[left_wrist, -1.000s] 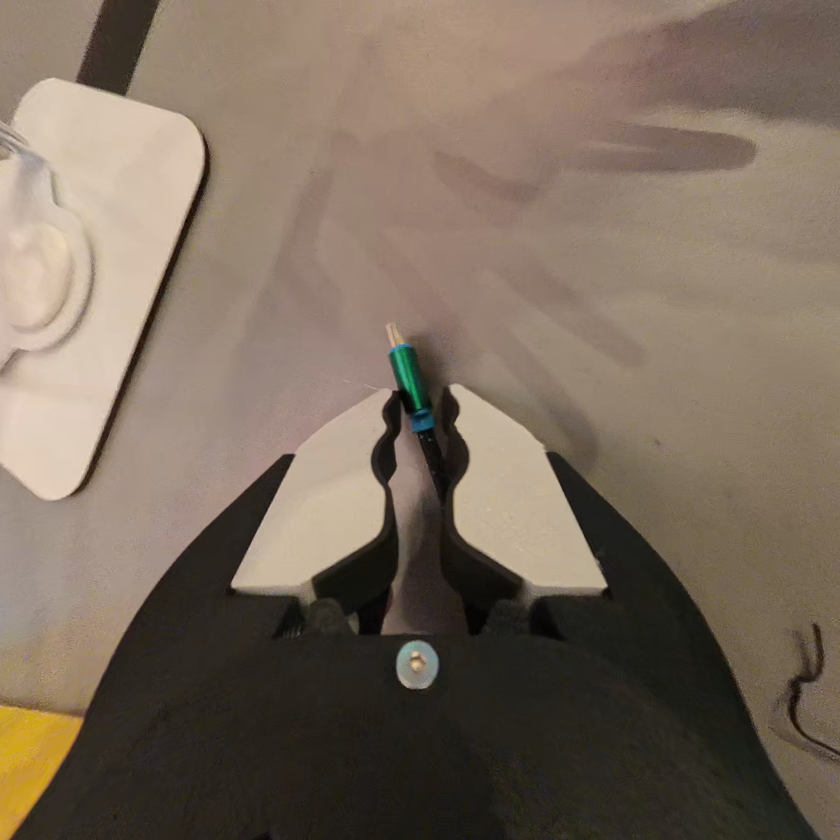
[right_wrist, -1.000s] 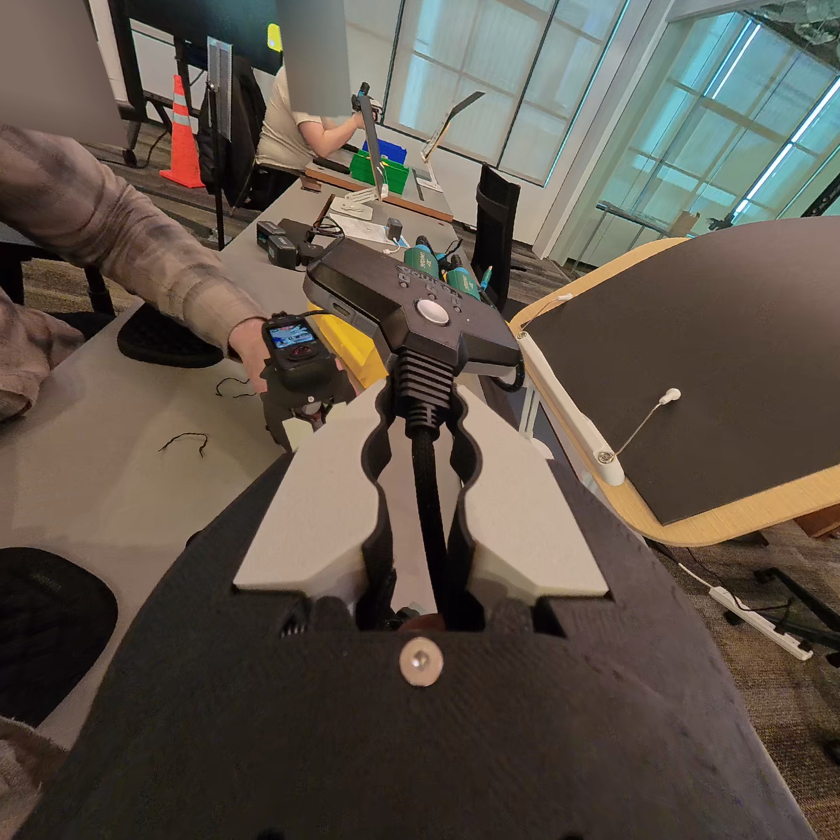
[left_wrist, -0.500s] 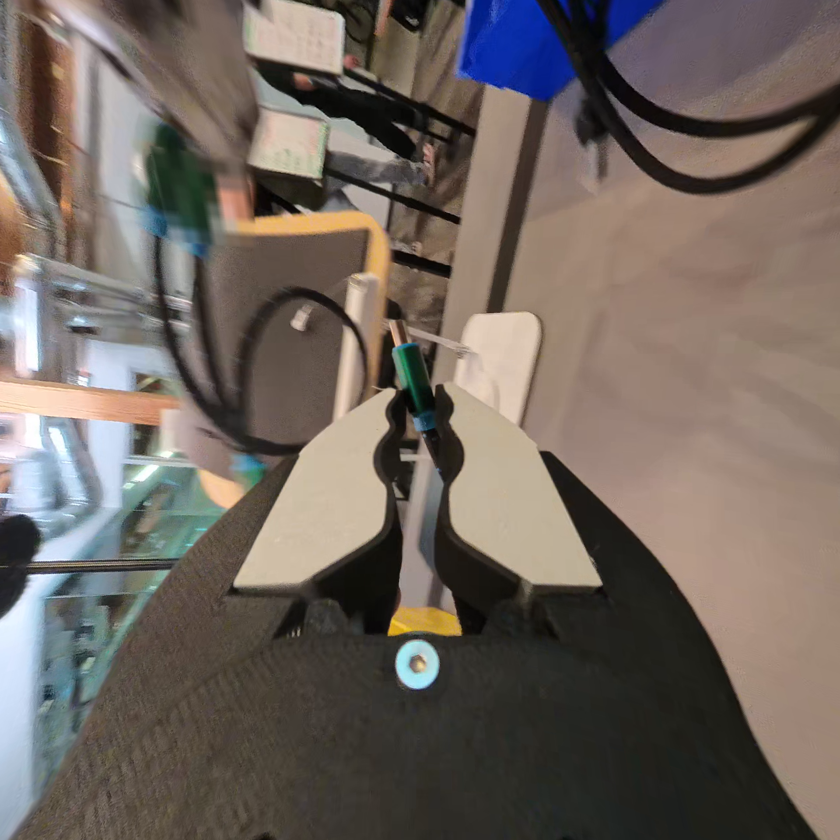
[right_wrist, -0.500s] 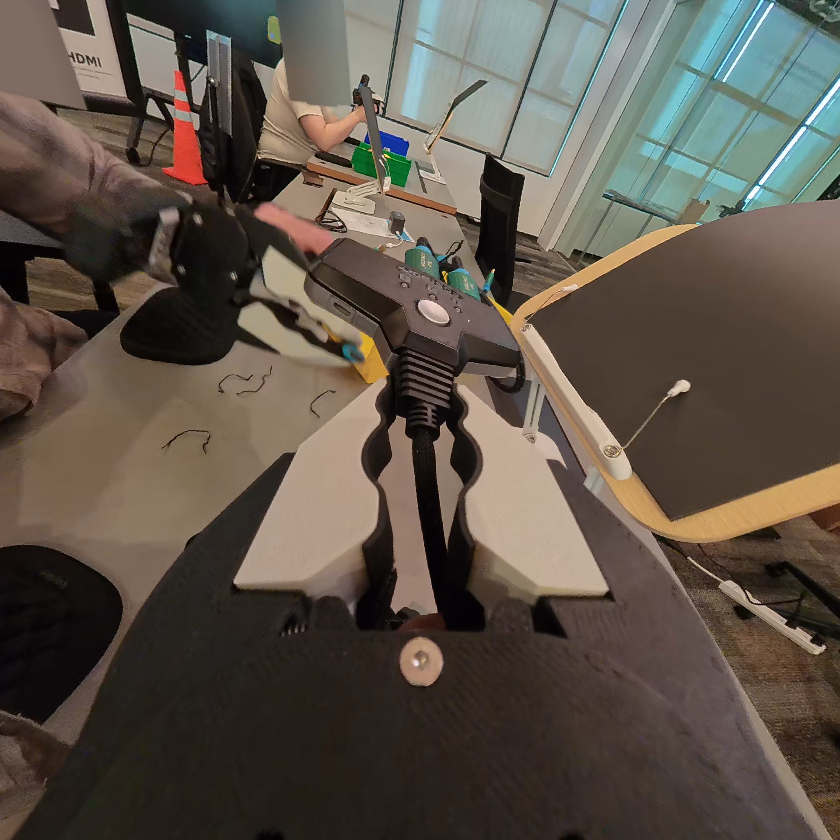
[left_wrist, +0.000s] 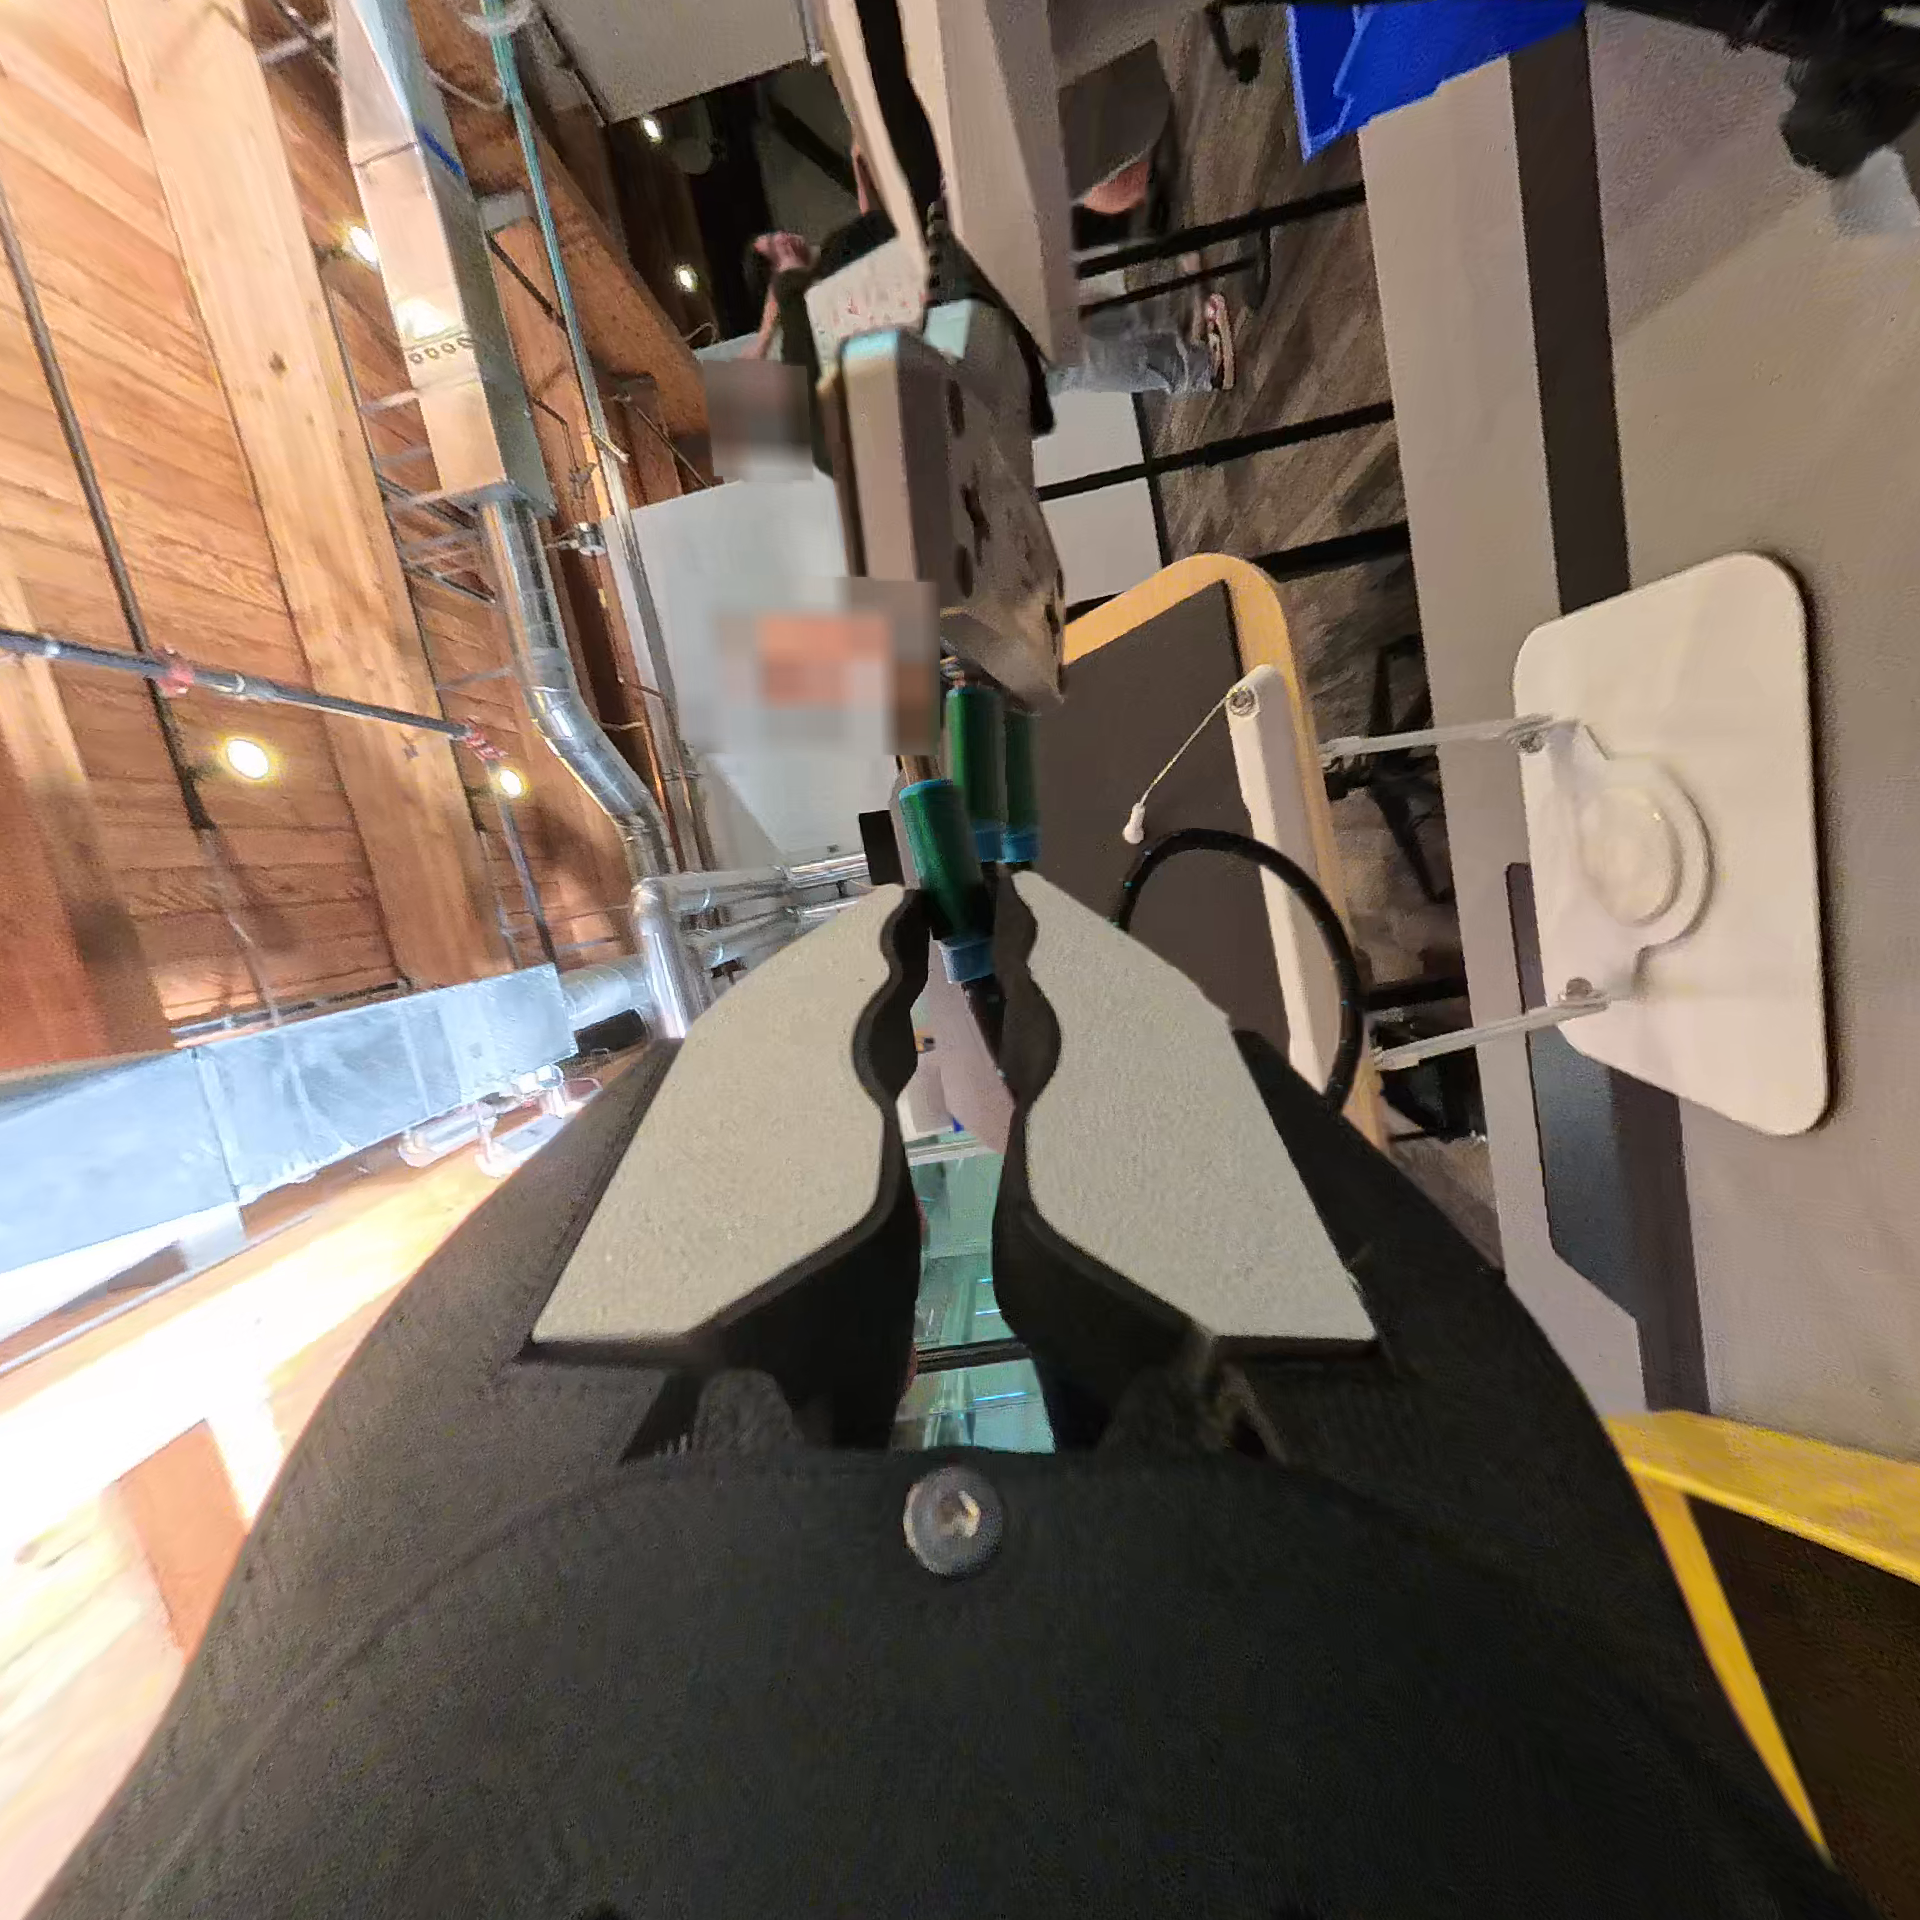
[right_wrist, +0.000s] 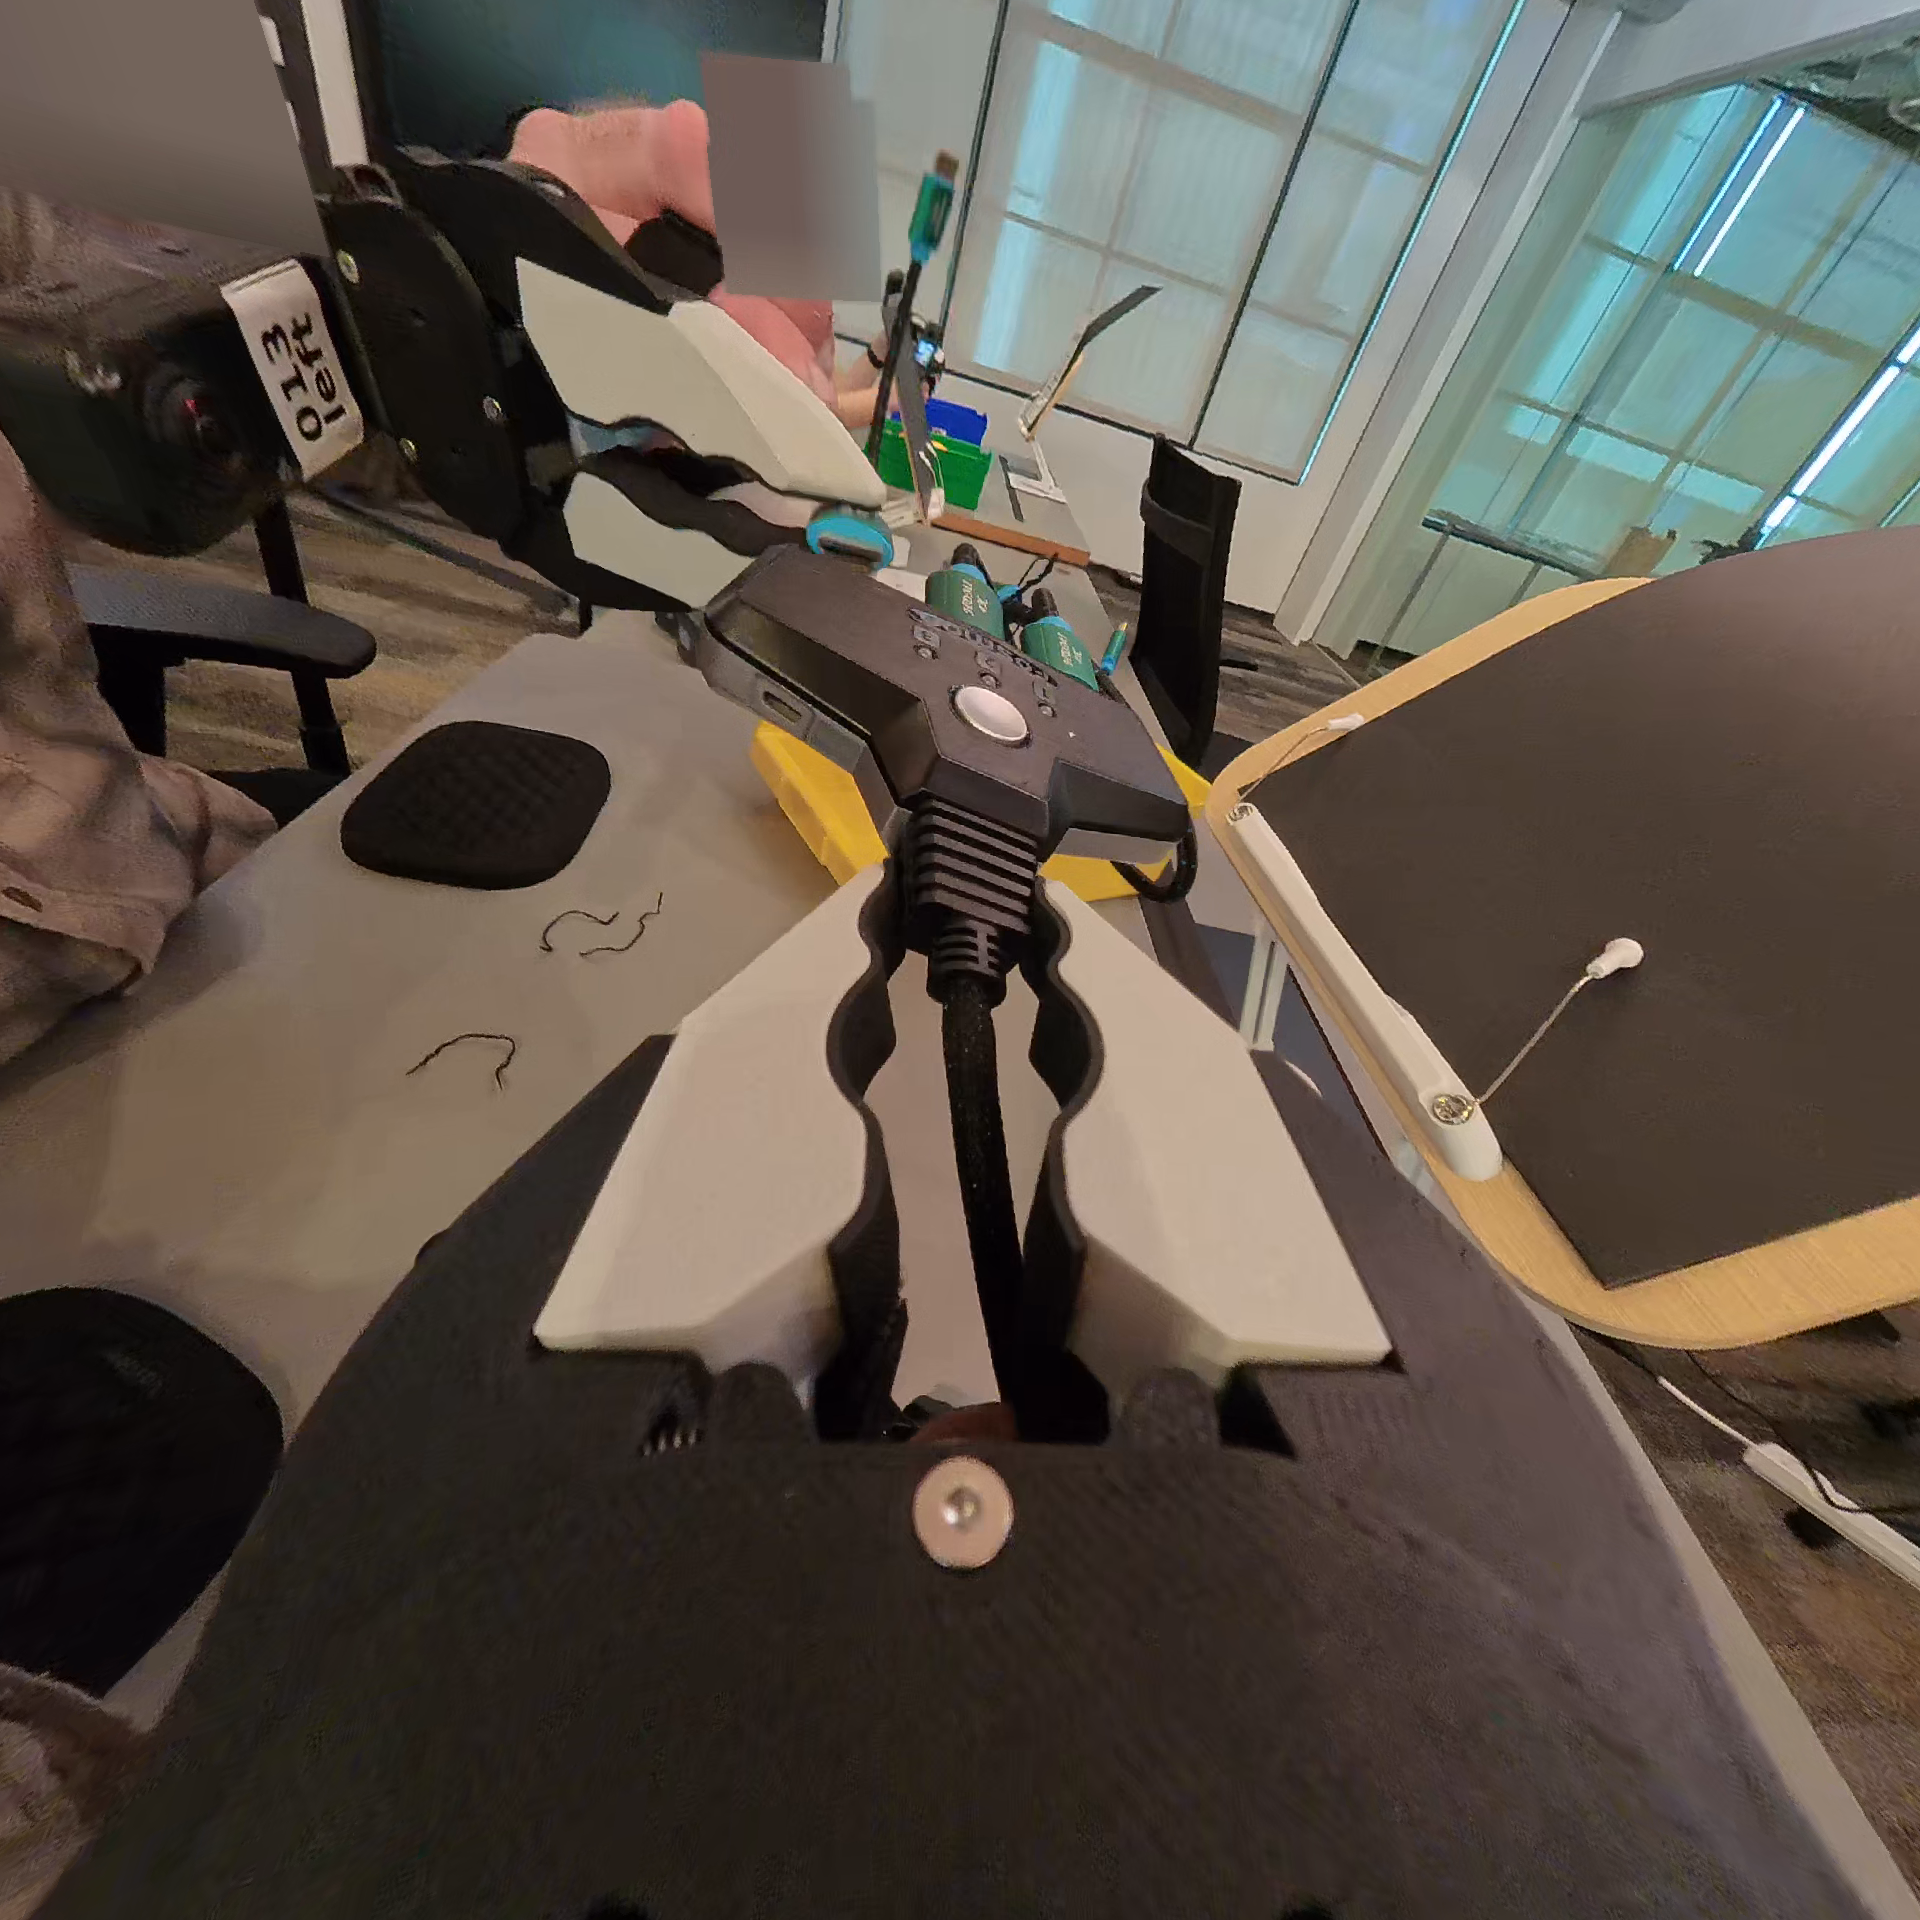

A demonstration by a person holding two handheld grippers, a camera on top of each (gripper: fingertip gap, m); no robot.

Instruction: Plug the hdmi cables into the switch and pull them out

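View rolled sideways. Green HDMI plug [left_wrist: 943, 871] is clamped at the jaws' tips of the left gripper [left_wrist: 961, 925]. Just beyond it, the switch [left_wrist: 971, 520] is seen with two green plugs [left_wrist: 995, 771] seated. White plate [left_wrist: 1704, 831] is seen on the grey bench [left_wrist: 1787, 364] at right.

Tall glass-paned windows [right_wrist: 1299, 260] across upper frame, teal daylight. Grey desk [right_wrist: 312, 1039] at left. Dark wood-edged tabletop [right_wrist: 1621, 914] at right. Black office chair [right_wrist: 208, 634] at left. Patterned carpet [right_wrist: 1818, 1455] lower right. Timber ceiling [left_wrist: 208, 520] with spotlights, left wrist view.
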